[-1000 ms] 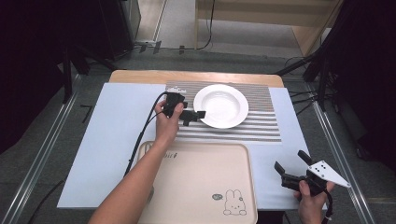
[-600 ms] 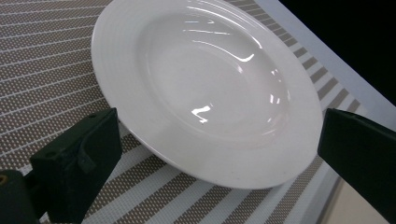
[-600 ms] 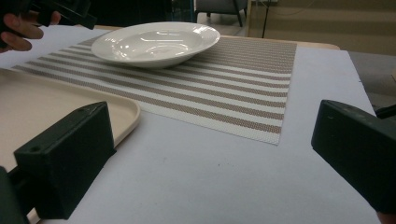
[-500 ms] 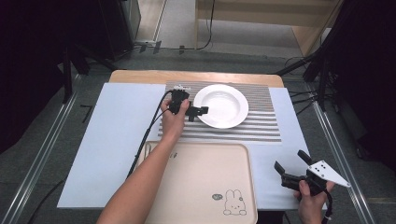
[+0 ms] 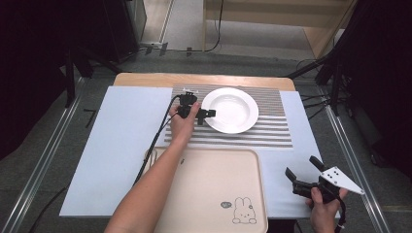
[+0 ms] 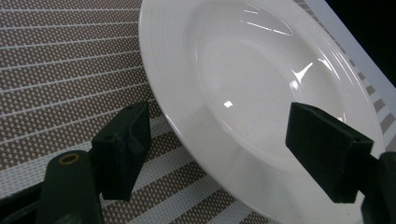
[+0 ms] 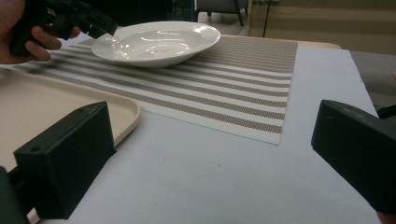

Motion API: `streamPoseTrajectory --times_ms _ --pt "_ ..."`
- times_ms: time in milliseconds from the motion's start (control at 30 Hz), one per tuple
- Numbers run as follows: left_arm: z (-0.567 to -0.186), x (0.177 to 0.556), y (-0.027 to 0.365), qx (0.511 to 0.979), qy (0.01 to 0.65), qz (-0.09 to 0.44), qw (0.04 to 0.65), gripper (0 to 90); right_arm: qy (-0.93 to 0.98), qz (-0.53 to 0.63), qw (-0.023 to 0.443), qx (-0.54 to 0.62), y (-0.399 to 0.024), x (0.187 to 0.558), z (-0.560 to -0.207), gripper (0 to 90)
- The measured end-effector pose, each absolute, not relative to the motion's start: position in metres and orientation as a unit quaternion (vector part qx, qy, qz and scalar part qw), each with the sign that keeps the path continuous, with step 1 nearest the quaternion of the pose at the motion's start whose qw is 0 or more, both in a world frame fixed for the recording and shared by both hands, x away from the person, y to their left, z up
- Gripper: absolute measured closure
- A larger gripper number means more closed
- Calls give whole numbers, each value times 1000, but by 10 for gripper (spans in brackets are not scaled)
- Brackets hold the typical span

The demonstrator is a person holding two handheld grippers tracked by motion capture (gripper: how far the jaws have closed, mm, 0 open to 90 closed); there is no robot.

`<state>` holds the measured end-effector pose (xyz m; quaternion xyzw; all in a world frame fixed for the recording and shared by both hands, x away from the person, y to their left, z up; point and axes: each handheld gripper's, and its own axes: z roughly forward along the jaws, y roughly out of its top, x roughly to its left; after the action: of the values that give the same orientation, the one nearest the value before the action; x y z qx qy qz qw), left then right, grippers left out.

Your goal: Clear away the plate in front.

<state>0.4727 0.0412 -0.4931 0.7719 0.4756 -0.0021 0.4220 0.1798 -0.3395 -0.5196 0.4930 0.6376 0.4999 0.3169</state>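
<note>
The white deep plate [image 5: 230, 109] sits on the striped brown-and-white placemat [image 5: 272, 131] toward the far side of the table, on a pale blue sheet [image 5: 116, 145] that covers most of the tabletop. The left gripper [image 5: 208, 114] is at the plate's left rim, its jaws straddling that rim — in the left gripper view one black jaw stands over the placemat [image 6: 70, 70] outside the plate [image 6: 243, 84] and the other over the plate's inner slope. The jaws have just been closing, with the rim between them, yet a gap shows on both sides and the pads do not press on it. The right gripper [image 5: 303, 174] rests near the table's front right corner, well apart from the plate, held in the person's hand with its jaws spread wide and nothing between them. A beige tray [image 5: 214, 194] with a rabbit print lies at the near edge — between the two forearms.
</note>
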Motion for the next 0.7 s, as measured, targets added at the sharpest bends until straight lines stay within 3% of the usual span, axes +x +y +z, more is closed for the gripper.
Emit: streamPoseTrajectory --times_ms 233,600,700 --pt "-497 475 34 765 488 -22 420 272 640 498 315 493 -339 180 -520 0" --pt "-504 478 29 755 517 1 404 493 640 496 315 494 -339 181 -520 0" --pt "-505 478 28 750 524 -3 405 513 640 497 314 495 -339 181 -520 0"
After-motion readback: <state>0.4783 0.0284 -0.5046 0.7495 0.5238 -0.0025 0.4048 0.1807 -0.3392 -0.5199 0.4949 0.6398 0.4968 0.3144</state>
